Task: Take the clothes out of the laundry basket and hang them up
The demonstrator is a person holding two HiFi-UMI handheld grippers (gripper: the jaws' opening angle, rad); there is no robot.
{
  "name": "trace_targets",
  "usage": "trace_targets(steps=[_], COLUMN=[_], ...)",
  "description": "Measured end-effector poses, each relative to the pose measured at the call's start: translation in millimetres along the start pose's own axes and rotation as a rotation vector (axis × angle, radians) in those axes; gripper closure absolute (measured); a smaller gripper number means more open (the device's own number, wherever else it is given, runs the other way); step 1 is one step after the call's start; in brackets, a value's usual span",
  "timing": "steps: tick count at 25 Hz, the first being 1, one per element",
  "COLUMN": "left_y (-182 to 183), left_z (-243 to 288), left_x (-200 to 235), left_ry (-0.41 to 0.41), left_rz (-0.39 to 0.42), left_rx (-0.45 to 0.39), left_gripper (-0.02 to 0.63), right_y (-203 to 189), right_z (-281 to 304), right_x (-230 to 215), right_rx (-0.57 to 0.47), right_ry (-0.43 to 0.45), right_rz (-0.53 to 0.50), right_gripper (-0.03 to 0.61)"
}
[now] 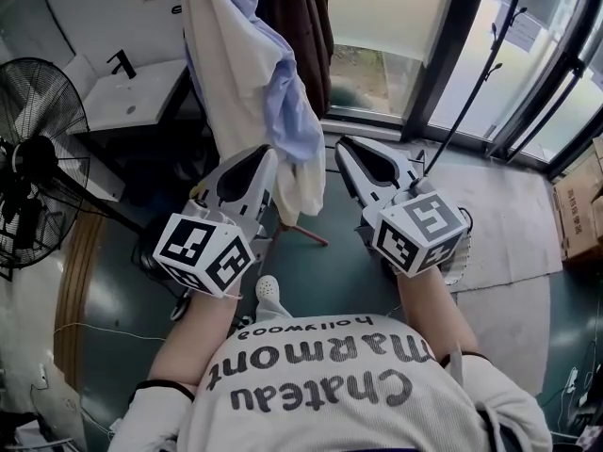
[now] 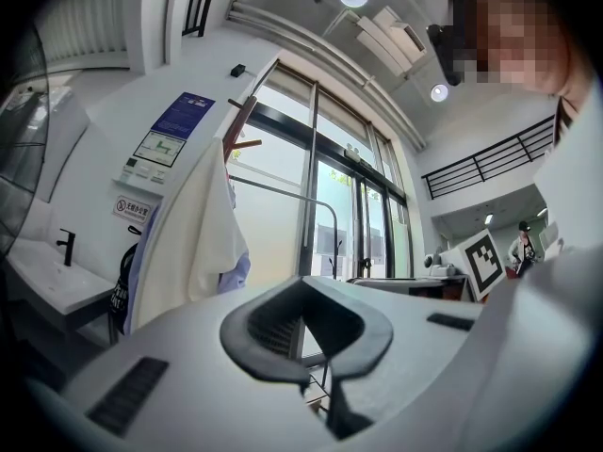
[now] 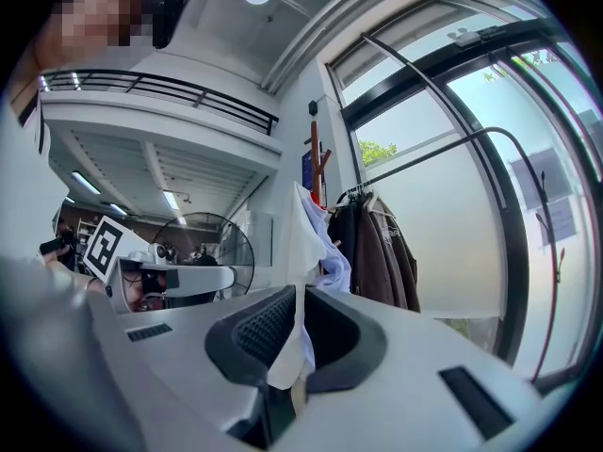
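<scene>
the white garment (image 1: 236, 64) already hangs on the coat stand (image 2: 243, 125), draped over a blue garment (image 1: 287, 111) and just beside the dark coats (image 1: 297, 17), so this piece looks as good as hung. what seems left is to let go of it. the laundry basket shows in no view, so how many clothes wait in it cannot be told. the right gripper (image 3: 287, 347) has its fingers nearly together, with a fold of the white cloth pinched between them near the garment's lower edge. the cloth runs up from the pads to the hanging bulk above. the left gripper (image 1: 268, 158) has its fingers fully closed on nothing. it sits just beside the garment's lower part, on the side away from the right gripper, and whether it touches the cloth is unclear. both grippers point roughly level toward the stand, one on each side of the hem. the garment's long axis runs straight up and down: its top is caught high on the stand and its loose end points at the floor, with the folds falling lengthwise. a fan (image 1: 33, 186) stands well apart on the left, and glass doors lie behind the stand. my reading is that the next step is a release and a turn back for another piece.
</scene>
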State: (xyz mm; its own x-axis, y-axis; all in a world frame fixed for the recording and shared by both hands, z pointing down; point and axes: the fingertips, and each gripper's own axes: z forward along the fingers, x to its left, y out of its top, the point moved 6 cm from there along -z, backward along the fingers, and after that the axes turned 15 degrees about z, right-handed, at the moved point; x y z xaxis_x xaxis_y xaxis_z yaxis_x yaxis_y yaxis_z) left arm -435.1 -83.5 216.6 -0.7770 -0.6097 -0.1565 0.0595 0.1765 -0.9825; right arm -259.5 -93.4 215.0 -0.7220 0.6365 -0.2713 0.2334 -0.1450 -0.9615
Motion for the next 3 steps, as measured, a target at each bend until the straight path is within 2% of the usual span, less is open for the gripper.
trace_targets(steps=[3], left_y=[-0.2], left_z=[0.3], left_x=[-3.5], left_ry=[-0.001], left_rz=[0.0], left_rx=[0.0], left_gripper=[0.604], right_y=[-2.1], right_z=[-1.7], right_x=[-0.5], right_rx=[0.005], right_ry=[0.001], right_rz=[0.002], right_gripper=[0.528])
